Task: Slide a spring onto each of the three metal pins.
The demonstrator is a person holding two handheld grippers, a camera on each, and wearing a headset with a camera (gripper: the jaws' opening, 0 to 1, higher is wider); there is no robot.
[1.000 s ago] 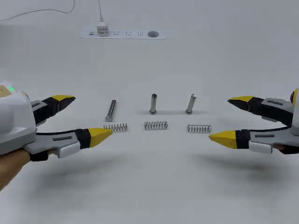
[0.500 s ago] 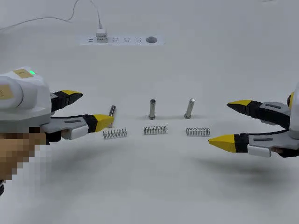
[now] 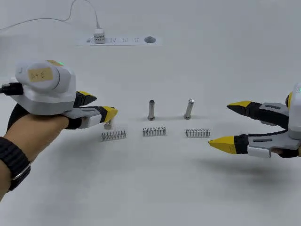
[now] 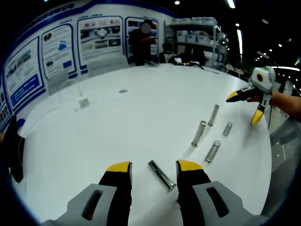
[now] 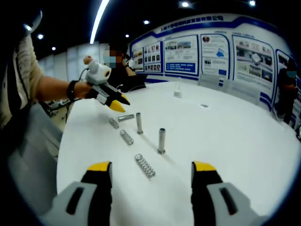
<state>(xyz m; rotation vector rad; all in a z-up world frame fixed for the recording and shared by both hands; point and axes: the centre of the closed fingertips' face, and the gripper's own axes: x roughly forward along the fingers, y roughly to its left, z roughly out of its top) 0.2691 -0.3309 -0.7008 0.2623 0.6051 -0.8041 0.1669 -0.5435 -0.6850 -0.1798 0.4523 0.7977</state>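
Note:
Three metal pins are on the white table. The middle pin [image 3: 151,109] and right pin [image 3: 188,108] stand upright. The left pin [image 4: 161,174] lies flat between the jaws of my left gripper [image 4: 154,166], which is open and not touching it. In the head view the left gripper [image 3: 100,107] hides most of that pin [image 3: 108,125]. Three springs lie in a row in front of the pins: left spring [image 3: 113,135], middle spring [image 3: 154,131], right spring [image 3: 197,133]. My right gripper [image 3: 226,125] hovers open to the right of the row, holding nothing, with the nearest spring [image 5: 145,165] ahead of its jaws.
A white power strip [image 3: 120,41] with a plug and cable lies at the table's far side. The table edge [image 4: 263,188] runs near the springs in the left gripper view. People stand by poster walls beyond the table.
My left gripper has moved forward and right, and now has its jaws either side of the lying left pin. The right gripper has hardly shifted. Pins and springs stay put.

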